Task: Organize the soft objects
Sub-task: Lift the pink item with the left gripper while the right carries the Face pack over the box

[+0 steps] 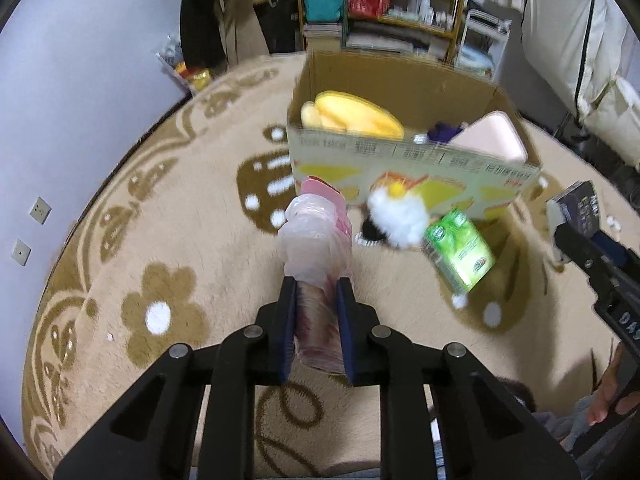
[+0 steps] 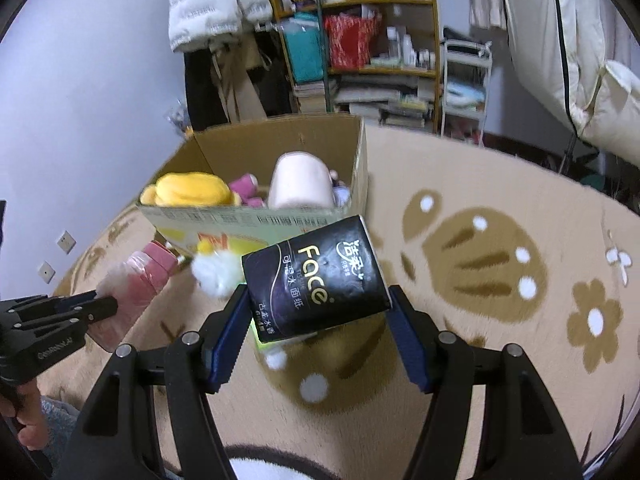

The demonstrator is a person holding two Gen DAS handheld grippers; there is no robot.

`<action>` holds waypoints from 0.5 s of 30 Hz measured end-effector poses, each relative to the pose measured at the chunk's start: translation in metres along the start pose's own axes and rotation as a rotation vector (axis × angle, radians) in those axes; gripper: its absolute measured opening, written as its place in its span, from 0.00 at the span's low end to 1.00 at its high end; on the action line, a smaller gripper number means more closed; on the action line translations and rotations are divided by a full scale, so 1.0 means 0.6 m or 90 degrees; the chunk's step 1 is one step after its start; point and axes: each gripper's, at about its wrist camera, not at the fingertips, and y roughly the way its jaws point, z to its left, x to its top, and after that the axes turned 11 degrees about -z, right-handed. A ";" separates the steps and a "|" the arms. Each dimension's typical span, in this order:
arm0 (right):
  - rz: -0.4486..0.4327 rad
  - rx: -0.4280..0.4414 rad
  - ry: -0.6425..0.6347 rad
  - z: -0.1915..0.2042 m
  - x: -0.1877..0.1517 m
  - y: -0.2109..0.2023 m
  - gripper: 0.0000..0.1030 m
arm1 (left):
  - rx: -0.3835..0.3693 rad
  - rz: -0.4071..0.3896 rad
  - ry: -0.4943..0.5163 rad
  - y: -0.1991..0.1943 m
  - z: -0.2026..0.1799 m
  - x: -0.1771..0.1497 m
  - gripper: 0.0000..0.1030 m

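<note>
Left wrist view first: the left claw (image 1: 316, 292) is squeezed tight on a pink soft pack wrapped in clear plastic (image 1: 314, 240), the two blue pads pinching its lower end while the rest sticks up and forward beyond the fingertips, clear of the carpet (image 1: 180, 216). Ahead sits an open cardboard box (image 1: 400, 168) on the beige, brown-flowered carpet. Inside it, a yellow plush (image 1: 352, 114) on the left and a pale pink cushion (image 1: 494, 136) on the right, with something purple between them that I can't make out. Just in front of the box lie a white fluffy toy (image 1: 396, 216) and, beside it, a green tissue pack (image 1: 460, 248). At the right edge, the right claw (image 1: 576, 216) comes into frame carrying a dark pack.

Over to the right wrist view: the right claw (image 2: 320, 312) stands fairly wide, its blue pads pressed on either side of a black tissue pack (image 2: 316, 280) printed "Face", held tilted above the carpet (image 2: 480, 380). The box (image 2: 256, 216) is just beyond it, showing the yellow plush (image 2: 188, 188), a small pink plush (image 2: 246, 186) and the pale cushion (image 2: 300, 180). Lower left, the left claw (image 2: 104, 304) grips the pink pack (image 2: 136, 284), near the white toy (image 2: 216, 272). A hand (image 2: 24, 420) shows at the bottom left corner.
</note>
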 end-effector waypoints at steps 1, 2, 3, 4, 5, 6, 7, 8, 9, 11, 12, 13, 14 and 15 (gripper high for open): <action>-0.012 0.001 -0.003 0.002 0.004 -0.005 0.69 | -0.004 -0.017 -0.003 -0.011 0.000 0.003 0.18; -0.020 0.001 -0.005 0.004 0.006 -0.008 0.69 | -0.006 -0.037 -0.003 -0.022 -0.001 0.007 0.17; -0.025 0.001 -0.006 0.006 0.008 -0.009 0.69 | -0.004 -0.058 -0.002 -0.034 -0.003 0.011 0.17; -0.033 0.002 -0.007 0.008 0.011 -0.011 0.69 | 0.000 -0.078 0.000 -0.045 -0.005 0.016 0.17; -0.042 0.003 -0.008 0.009 0.013 -0.013 0.69 | 0.004 -0.097 0.003 -0.056 -0.007 0.020 0.17; -0.048 0.005 -0.009 0.007 0.013 -0.016 0.69 | 0.008 -0.117 0.004 -0.067 -0.007 0.025 0.17; -0.061 0.006 -0.010 0.009 0.017 -0.021 0.69 | 0.011 -0.137 0.005 -0.078 -0.009 0.030 0.17; -0.071 0.005 -0.012 0.010 0.019 -0.025 0.69 | 0.012 -0.152 0.006 -0.086 -0.009 0.034 0.17; -0.080 0.006 -0.014 0.011 0.022 -0.028 0.69 | 0.011 -0.173 0.008 -0.096 -0.010 0.038 0.17; -0.095 0.006 -0.017 0.014 0.028 -0.034 0.69 | 0.014 -0.200 0.013 -0.109 -0.010 0.045 0.17; -0.103 0.007 -0.018 0.015 0.032 -0.036 0.69 | 0.015 -0.210 0.014 -0.115 -0.009 0.048 0.17; -0.109 0.006 -0.018 0.015 0.036 -0.037 0.69 | 0.014 -0.223 0.014 -0.121 -0.009 0.052 0.17; -0.114 0.006 -0.018 0.016 0.038 -0.037 0.69 | 0.013 -0.236 0.014 -0.127 -0.009 0.055 0.18; -0.118 0.008 -0.017 0.015 0.041 -0.037 0.69 | 0.013 -0.244 0.015 -0.130 -0.009 0.057 0.17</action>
